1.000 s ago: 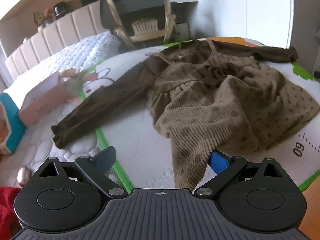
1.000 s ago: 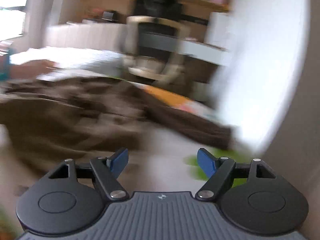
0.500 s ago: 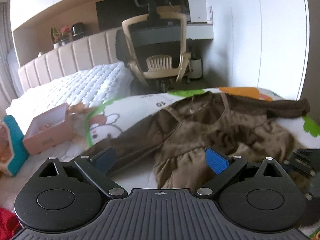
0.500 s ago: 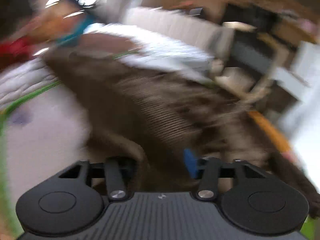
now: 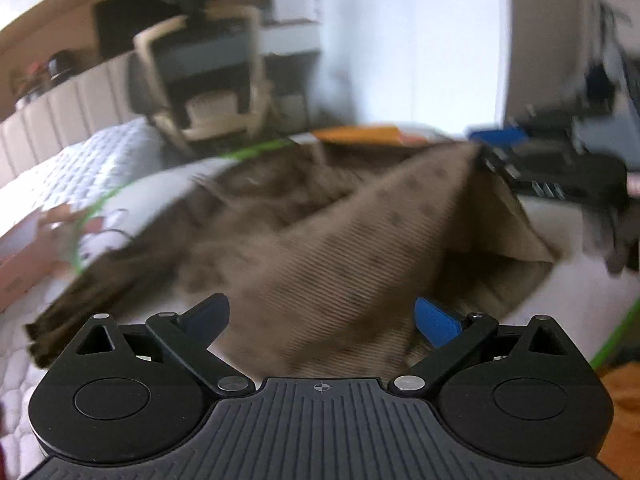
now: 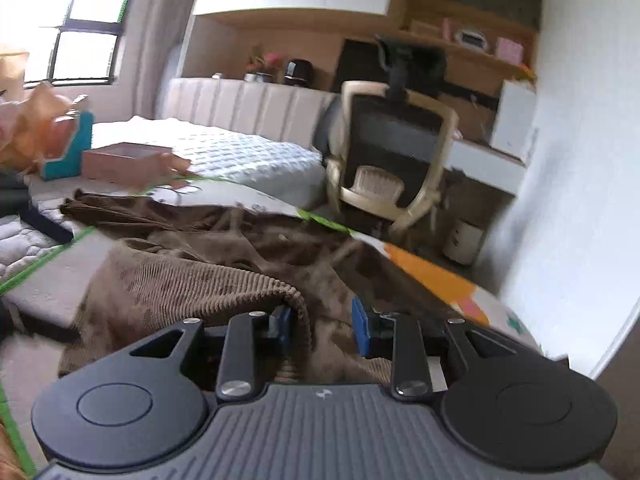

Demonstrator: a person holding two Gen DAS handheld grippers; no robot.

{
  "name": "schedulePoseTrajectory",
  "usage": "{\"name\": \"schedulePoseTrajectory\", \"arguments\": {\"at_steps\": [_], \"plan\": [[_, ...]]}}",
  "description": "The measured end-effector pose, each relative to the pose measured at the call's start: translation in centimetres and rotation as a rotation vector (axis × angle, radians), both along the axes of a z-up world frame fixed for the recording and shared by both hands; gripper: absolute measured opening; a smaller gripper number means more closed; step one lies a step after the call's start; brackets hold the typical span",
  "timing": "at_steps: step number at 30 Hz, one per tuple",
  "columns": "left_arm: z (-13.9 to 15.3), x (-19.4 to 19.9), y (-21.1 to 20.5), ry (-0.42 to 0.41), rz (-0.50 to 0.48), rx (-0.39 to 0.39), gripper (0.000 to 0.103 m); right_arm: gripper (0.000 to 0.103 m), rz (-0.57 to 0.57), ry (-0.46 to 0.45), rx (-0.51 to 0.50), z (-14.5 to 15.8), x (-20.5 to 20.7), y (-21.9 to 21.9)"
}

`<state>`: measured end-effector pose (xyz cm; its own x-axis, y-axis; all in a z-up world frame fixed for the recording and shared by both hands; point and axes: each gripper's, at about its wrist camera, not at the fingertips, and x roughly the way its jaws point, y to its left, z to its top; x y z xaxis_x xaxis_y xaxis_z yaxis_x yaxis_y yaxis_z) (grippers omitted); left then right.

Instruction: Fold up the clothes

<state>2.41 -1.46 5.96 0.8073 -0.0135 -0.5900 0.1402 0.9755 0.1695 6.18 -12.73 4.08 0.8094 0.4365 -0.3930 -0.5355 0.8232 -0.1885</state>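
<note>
In the left wrist view, the left gripper is held wide apart over the brown corduroy dress, whose hem is lifted off the printed mat by the right gripper. In the right wrist view, a corduroy fold is pinched between narrowed jaws near the mat's orange corner.

bed quilted white | office chair beside it | window bright | white wall

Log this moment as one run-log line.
task: fold clothes | right tool: gripping brown dress hem, lifted | left tool: open, over dress | fold: not done
</note>
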Motion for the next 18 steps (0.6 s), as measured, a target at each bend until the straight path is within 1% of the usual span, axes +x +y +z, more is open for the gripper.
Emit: {"name": "schedulePoseTrajectory", "arguments": {"at_steps": [8,10,14,16,17,18], "plan": [[-5.7,4.5,-8.2,-0.038,0.039,0.231,0.101,0.028,0.004,-0.062,0.053,1.7,-0.3,0.2],[-6.6,5.5,-8.0,-0.031,0.078,0.294,0.101,0.028,0.008,-0.059,0.057,1.5,-0.4,0.2],[-6.4,5.6,-5.8,-0.032,0.140,0.315,0.101,0.029,-0.002,-0.038,0.049,1.0,-0.1,-0.1],[-5.7,5.4,-4.3,-0.054,0.172,0.332,0.102,0.037,0.002,-0.028,0.010,0.2,-0.5,-0.2],[-5.2,5.2,-3.3,-0.076,0.189,0.352,0.102,0.047,0.007,-0.022,-0.020,-0.5,-0.7,-0.2],[-4.6,5.0,-2.4,-0.102,0.212,0.376,0.102,0.053,0.015,-0.011,-0.046,-1.2,-1.1,-0.2]]}}
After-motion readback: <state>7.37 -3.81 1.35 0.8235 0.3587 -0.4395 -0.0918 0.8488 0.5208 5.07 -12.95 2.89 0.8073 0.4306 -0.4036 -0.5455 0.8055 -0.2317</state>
